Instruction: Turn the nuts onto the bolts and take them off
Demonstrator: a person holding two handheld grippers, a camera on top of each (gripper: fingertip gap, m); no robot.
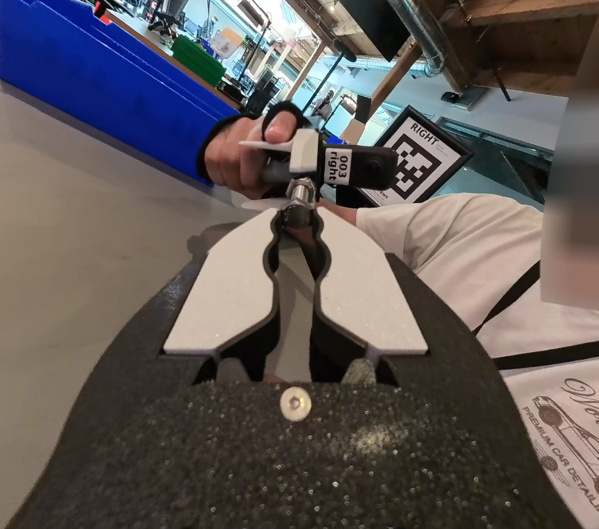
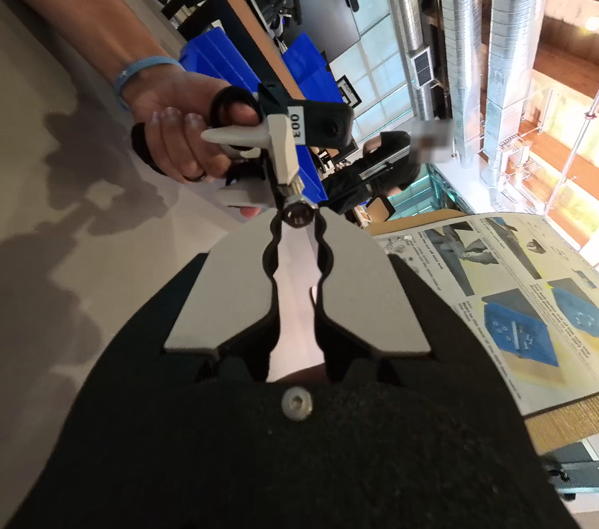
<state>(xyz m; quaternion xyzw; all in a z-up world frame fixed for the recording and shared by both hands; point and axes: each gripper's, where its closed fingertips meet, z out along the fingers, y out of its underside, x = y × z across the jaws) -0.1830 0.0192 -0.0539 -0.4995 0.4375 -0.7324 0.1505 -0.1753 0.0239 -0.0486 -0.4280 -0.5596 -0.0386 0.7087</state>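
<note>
The bolt [image 1: 299, 194] is the landmark: it hangs in the air above the table [image 1: 81, 221], its two ends held between the tips of the left gripper [image 1: 296, 217] and the right gripper [image 2: 298, 217]. A nut [image 2: 296, 200] sits on the bolt, just beside the right gripper's tips. Behind the bolt in the left wrist view a bin [image 1: 97, 76] rests on the table to the left and a framed sign [image 1: 418, 160] stands to the right; in the right wrist view a printed sheet [image 2: 486, 302] lies to the bolt's right.

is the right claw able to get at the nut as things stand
Probably yes. The right claw seems already shut on one end of the bolt and nut assembly, with the left claw shut on the other end. Nothing sits between them, though which claw has the nut itself I cannot tell.
</note>
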